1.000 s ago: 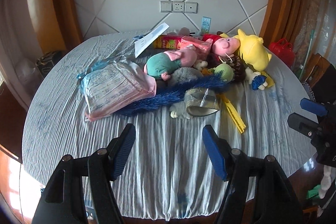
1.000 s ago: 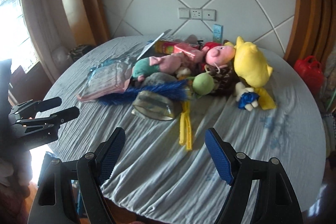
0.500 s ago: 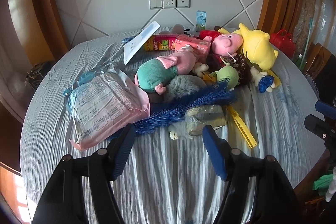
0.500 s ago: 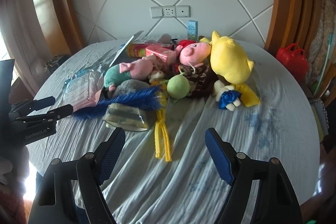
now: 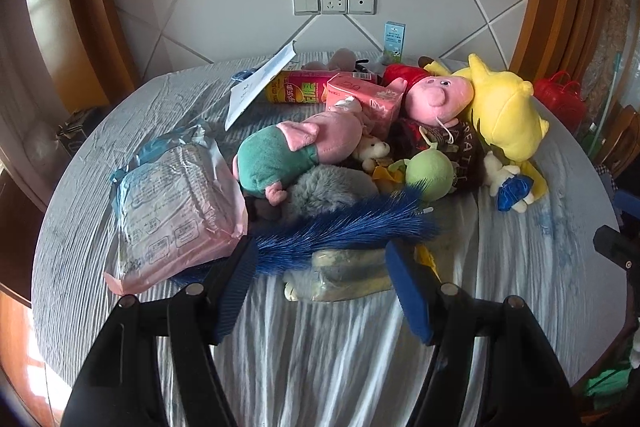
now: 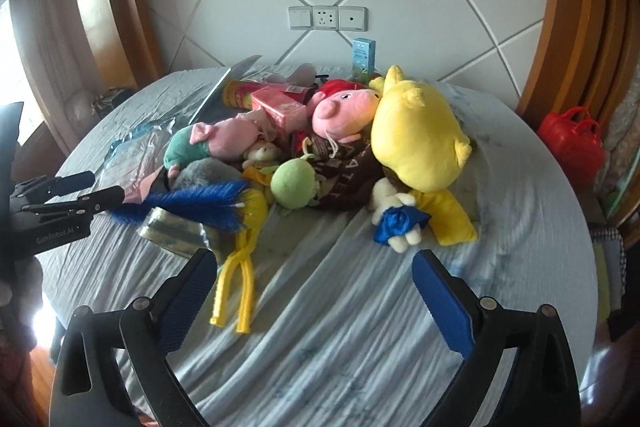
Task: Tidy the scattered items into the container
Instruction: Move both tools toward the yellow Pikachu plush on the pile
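A heap of toys lies on the round table's pale blue cloth (image 6: 360,327): a yellow plush (image 6: 416,139), a pink pig plush (image 6: 344,111), a green-bodied pig plush (image 5: 288,155), a green ball plush (image 6: 294,183) and a grey fluffy toy (image 5: 328,187). A blue feathery brush (image 5: 344,227) lies over a clear wrapped packet (image 5: 344,271). My left gripper (image 5: 320,263) hangs open just in front of that packet, holding nothing. Yellow plastic tongs (image 6: 240,267) lie left of my right gripper (image 6: 314,261), whose jaws are opening over bare cloth with nothing between them.
A large pink-and-clear soft pack (image 5: 176,203) lies at the left of the heap. A pink box (image 5: 364,99), a crisps tube (image 5: 296,91) and a white paper (image 5: 260,83) sit behind it. A red bag (image 6: 572,143) stands beyond the table's right edge.
Both grippers have moved forward towards the heap, which now looks larger. The left one has come up to the clear packet. The right gripper's jaws have spread wider.
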The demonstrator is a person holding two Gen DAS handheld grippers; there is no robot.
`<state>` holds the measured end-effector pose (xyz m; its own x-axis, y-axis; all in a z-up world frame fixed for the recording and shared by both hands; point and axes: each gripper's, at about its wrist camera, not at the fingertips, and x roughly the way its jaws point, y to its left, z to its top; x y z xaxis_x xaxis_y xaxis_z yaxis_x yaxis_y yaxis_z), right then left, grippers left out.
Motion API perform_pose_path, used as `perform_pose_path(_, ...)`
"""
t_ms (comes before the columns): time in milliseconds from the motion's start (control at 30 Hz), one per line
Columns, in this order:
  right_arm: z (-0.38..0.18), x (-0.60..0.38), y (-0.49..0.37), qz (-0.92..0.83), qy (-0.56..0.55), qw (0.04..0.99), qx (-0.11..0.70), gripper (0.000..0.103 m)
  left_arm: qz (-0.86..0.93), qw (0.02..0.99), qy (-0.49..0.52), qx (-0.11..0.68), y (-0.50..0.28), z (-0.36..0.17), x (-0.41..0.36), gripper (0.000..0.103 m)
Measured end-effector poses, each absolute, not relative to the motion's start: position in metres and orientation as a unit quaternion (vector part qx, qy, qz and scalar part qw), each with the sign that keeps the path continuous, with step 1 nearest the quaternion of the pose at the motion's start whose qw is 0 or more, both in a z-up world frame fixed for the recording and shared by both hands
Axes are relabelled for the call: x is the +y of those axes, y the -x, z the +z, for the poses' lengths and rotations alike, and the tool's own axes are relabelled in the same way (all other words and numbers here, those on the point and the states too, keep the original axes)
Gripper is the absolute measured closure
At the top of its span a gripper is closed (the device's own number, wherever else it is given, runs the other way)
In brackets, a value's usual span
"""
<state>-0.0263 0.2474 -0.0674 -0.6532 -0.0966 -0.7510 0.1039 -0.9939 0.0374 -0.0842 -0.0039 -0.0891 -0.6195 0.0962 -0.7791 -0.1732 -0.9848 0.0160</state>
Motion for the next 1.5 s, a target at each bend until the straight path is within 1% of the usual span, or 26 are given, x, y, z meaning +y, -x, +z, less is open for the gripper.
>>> perform_pose_path(233,-0.081,0.298,0.045,-0.898,-0.437,0.056,0.014,0.004,0.893,0.049,0.446,0.038,0.089,-0.096,0.015,0.037)
perform_pose_path(333,-0.086,0.316,0.048,-0.896,-0.44,0.052,-0.004,0.005,0.891,0.053,0.448,0.046,0.094,-0.094,0.026,0.037)
perform_pose_path(533,-0.085,0.344,0.055,-0.893,-0.447,0.039,-0.019,0.004,0.891,0.083,0.444,0.054,0.115,-0.09,0.052,0.037)
perform_pose_path(700,-0.07,0.371,0.056,-0.899,-0.436,0.009,-0.034,0.004,0.89,0.13,0.434,0.051,0.143,-0.084,0.082,0.037)
perform_pose_path(733,-0.067,0.377,0.056,-0.901,-0.431,0.004,-0.038,0.004,0.889,0.136,0.434,0.052,0.148,-0.084,0.088,0.037)
perform_pose_path(767,-0.064,0.382,0.058,-0.901,-0.431,0.001,-0.04,0.005,0.888,0.141,0.434,0.053,0.153,-0.084,0.095,0.032)
perform_pose_path(800,-0.062,0.387,0.059,-0.902,-0.431,-0.002,-0.042,0.008,0.886,0.147,0.436,0.053,0.156,-0.084,0.103,0.025)
perform_pose_path(833,-0.061,0.393,0.062,-0.901,-0.432,-0.001,-0.044,0.016,0.884,0.153,0.438,0.054,0.159,-0.084,0.11,0.022)
perform_pose_path(867,-0.06,0.397,0.065,-0.9,-0.434,-0.001,-0.044,0.019,0.883,0.161,0.438,0.057,0.161,-0.084,0.117,0.022)
perform_pose_path(900,-0.06,0.402,0.07,-0.899,-0.436,-0.002,-0.043,0.02,0.881,0.165,0.439,0.06,0.163,-0.084,0.125,0.022)
perform_pose_path(1100,-0.062,0.435,0.109,-0.892,-0.45,0.032,-0.03,0.024,0.883,0.167,0.437,0.044,0.175,-0.082,0.175,0.022)
perform_pose_path(1233,-0.069,0.462,0.144,-0.887,-0.454,0.083,-0.017,0.024,0.887,0.144,0.438,0.034,0.183,-0.085,0.22,0.022)
perform_pose_path(1367,-0.08,0.492,0.176,-0.879,-0.463,0.109,-0.006,0.024,0.887,0.122,0.444,0.014,0.2,-0.088,0.26,0.022)
perform_pose_path(1500,-0.089,0.511,0.196,-0.872,-0.473,0.128,-0.012,0.024,0.884,0.106,0.455,0.003,0.222,-0.097,0.289,0.022)
